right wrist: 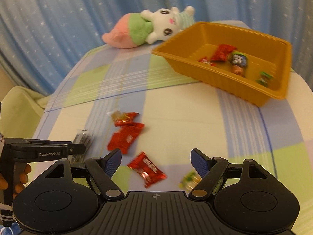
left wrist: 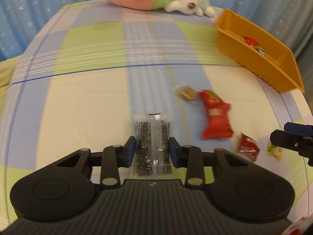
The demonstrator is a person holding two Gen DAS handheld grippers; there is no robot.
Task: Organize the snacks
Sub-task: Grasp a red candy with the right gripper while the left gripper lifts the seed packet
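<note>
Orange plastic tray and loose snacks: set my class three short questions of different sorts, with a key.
1. True or false: the orange plastic tray is empty.
2. Which gripper clamps the clear packet of black seeds: A left, B right?
3. Fill in: the small red foil-wrapped candy lies between the right gripper's ___ jaws.
Key: 1 false; 2 A; 3 open.

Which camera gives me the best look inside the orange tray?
The right wrist view: it looks into the orange tray and shows several wrapped snacks on its floor. The left wrist view shows mostly its outer wall and only a glimpse inside.
</note>
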